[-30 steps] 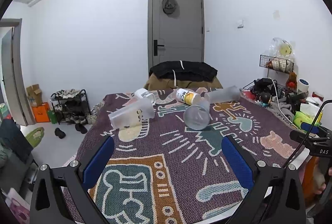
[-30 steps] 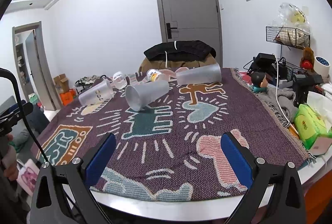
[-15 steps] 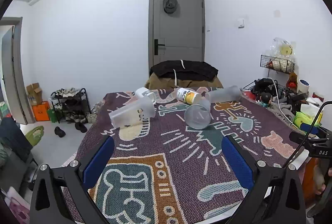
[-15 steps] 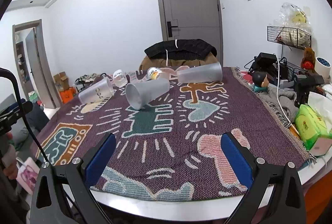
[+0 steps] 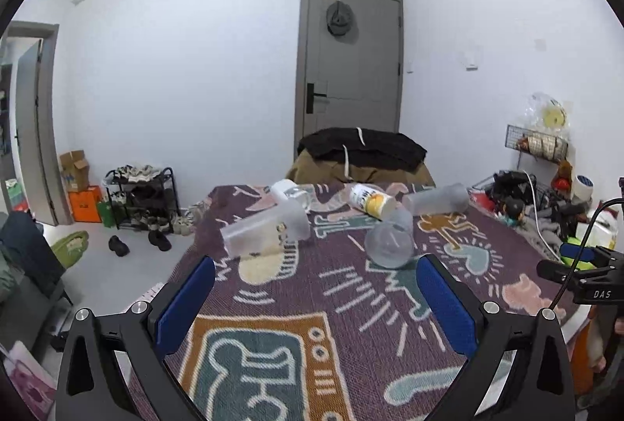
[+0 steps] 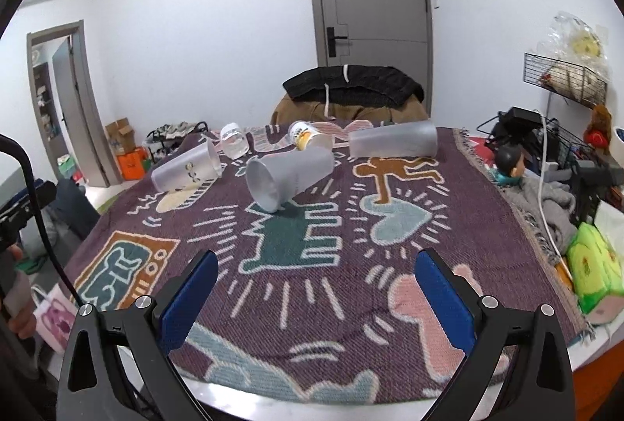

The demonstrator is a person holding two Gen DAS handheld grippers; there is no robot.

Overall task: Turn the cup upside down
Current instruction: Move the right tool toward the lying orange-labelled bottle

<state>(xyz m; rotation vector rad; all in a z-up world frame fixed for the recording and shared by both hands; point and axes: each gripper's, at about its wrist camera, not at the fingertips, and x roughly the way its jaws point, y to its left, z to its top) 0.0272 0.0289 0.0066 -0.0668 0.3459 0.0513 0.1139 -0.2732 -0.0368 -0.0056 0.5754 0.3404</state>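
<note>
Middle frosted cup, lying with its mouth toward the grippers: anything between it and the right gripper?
Nothing visible. Only bare patterned blanket lies between the open right gripper and the middle frosted cup. Other cups and bottles lie beside or behind it.

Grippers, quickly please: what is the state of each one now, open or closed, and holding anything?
Left gripper: open, holding nothing, above the blanket.
Right gripper: open, holding nothing; the cups lie untouched farther ahead.
</note>
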